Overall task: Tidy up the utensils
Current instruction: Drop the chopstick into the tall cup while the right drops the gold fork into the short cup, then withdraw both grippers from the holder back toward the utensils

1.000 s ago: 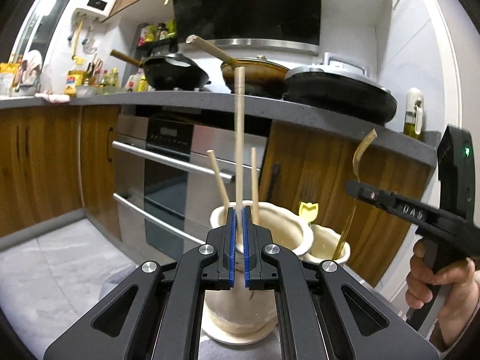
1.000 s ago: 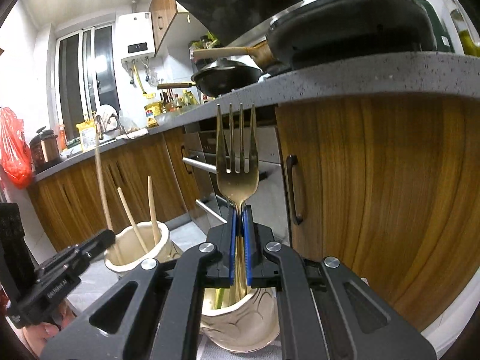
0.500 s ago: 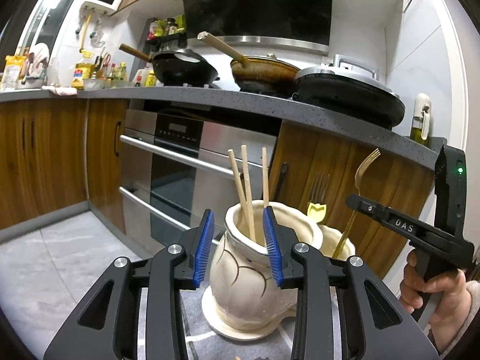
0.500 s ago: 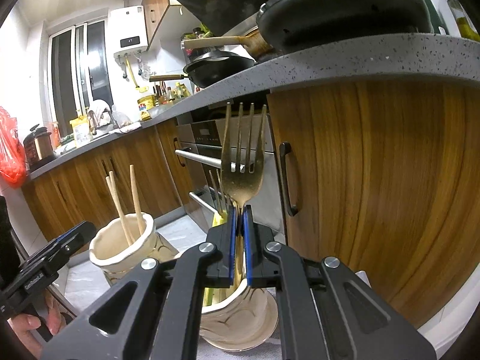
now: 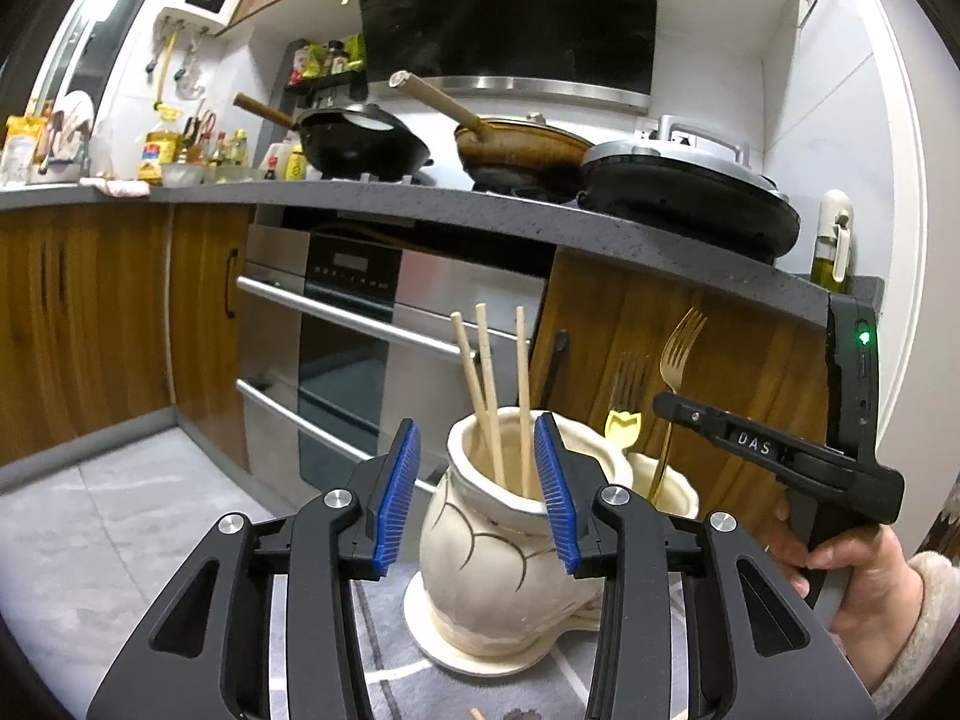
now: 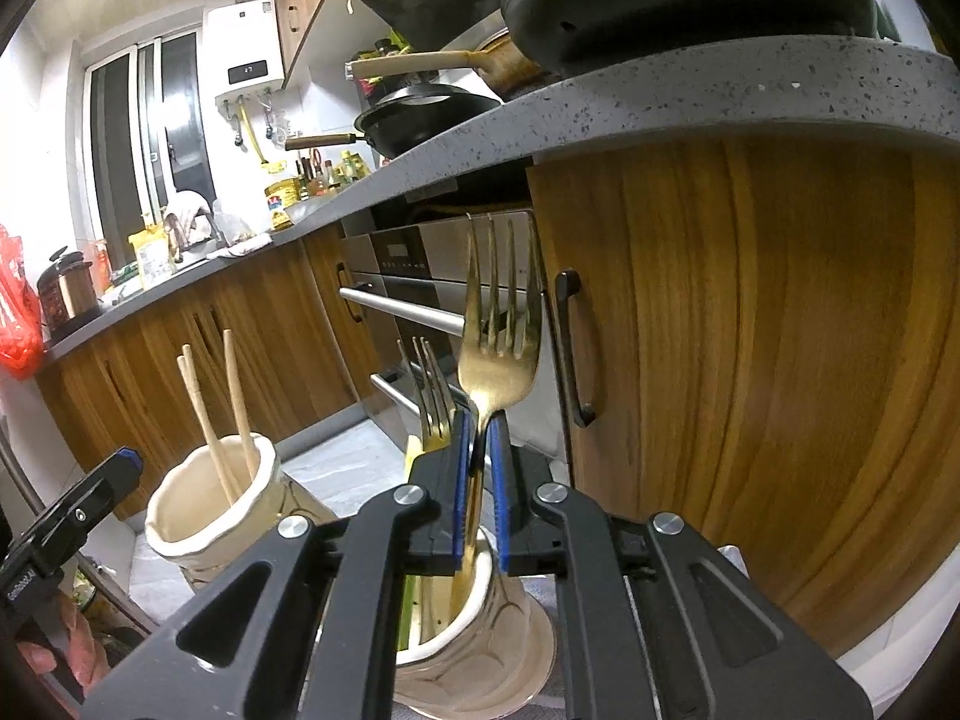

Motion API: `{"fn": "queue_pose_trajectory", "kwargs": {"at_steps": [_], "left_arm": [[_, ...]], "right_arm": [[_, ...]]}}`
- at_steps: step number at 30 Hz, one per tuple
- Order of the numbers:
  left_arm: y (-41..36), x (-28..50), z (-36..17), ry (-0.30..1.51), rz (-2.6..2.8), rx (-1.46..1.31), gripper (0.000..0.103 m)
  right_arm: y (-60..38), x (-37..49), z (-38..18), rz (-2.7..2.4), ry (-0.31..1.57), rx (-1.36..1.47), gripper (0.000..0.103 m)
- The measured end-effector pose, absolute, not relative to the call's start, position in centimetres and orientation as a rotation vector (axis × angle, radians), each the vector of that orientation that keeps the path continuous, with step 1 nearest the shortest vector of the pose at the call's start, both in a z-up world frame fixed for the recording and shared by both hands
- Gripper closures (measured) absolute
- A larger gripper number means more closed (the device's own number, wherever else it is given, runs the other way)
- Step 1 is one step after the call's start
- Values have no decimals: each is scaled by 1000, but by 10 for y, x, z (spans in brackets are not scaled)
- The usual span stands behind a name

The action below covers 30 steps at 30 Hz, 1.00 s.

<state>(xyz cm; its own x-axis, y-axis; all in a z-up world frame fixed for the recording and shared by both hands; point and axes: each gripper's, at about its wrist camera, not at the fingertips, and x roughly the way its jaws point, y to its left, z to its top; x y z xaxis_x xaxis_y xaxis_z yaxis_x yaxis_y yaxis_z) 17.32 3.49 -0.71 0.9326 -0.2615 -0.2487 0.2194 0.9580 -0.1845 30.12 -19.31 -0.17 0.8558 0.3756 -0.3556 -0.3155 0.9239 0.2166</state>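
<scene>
Two cream ceramic jars sit side by side on a grey patterned mat low in front of the wooden kitchen cabinets (image 6: 780,360), and everything here happens around them. The bigger one, the chopstick jar (image 5: 504,564), stands on a pale saucer (image 5: 480,651) and fills the middle of the left wrist view, with three wooden chopsticks (image 5: 489,396) leaning upright inside it. The left gripper (image 5: 477,495) hovers right at that jar's rim with its jaws spread wide, blue pads on either side of the mouth, gripping nothing. Just beside it, to the right, is the smaller fork jar (image 6: 474,642), seen from directly above in the right wrist view. Over there the right gripper (image 6: 480,498) has its jaws nearly pressed together, pinching the neck of a gold fork (image 6: 501,360); the tines point up and the handle runs down into the jar's mouth. Whether the handle's tip touches the bottom, I cannot tell. A second fork (image 6: 432,396) already stands in the same jar, its yellow handle (image 5: 623,425) peeking above the rim in the left view. The right hand (image 5: 864,594) wraps the black gripper body at the frame edge, with a small green light (image 5: 864,337) glowing on top.
</scene>
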Motion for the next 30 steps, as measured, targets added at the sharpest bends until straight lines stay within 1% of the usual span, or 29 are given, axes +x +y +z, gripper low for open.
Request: {"fn": "queue_pose_trajectory", "kwargs": {"at_steps": [2, 6, 8, 10, 12, 13, 14, 15, 16, 17, 18, 19, 20, 21, 23, 24, 25, 28, 30], "left_arm": [[37, 173, -8, 282, -239, -157, 63], [40, 170, -8, 287, -228, -153, 63], [41, 168, -9, 291, -216, -146, 58], [43, 167, -9, 299, -211, -146, 57], [44, 165, -9, 308, -198, -143, 54], [45, 164, -9, 312, -191, -142, 52], [46, 163, -9, 315, -185, -142, 50], [47, 161, -9, 319, -180, -141, 49], [47, 159, -9, 322, -175, -141, 47], [47, 157, -8, 324, -169, -139, 44], [48, 155, -8, 325, -161, -136, 42], [48, 152, -7, 326, -151, -131, 37], [48, 148, -6, 327, -142, -127, 33], [49, 144, -5, 326, -135, -124, 31], [49, 137, -3, 334, -127, -128, 19], [49, 134, -3, 344, -123, -131, 16], [49, 131, -3, 352, -120, -131, 12], [48, 120, -5, 381, -94, -120, 9], [45, 114, -8, 413, -73, -97, 9]], "right_arm": [[-195, 301, -2, 360, 402, 158, 86], [-198, 300, 0, 358, 399, 166, 80], [-200, 296, -1, 362, 399, 171, 65], [-202, 289, -1, 368, 397, 170, 61], [-204, 281, -3, 368, 404, 157, 54], [-205, 276, -4, 370, 408, 155, 48], [-207, 271, -6, 376, 413, 154, 43], [-207, 267, -7, 380, 418, 155, 42], [-208, 262, -9, 384, 426, 154, 37], [-210, 256, -10, 388, 434, 151, 30], [-211, 252, -11, 393, 437, 150, 27], [-212, 246, -12, 401, 442, 148, 23], [-214, 240, -13, 407, 443, 142, 21], [-214, 235, -13, 407, 443, 132, 18], [-216, 224, -13, 401, 443, 110, 11], [-218, 217, -13, 400, 443, 102, 6], [-220, 212, -14, 401, 445, 97, 5], [-222, 198, -16, 389, 466, 73, 5], [-223, 189, -19, 377, 480, 54, 5]]}}
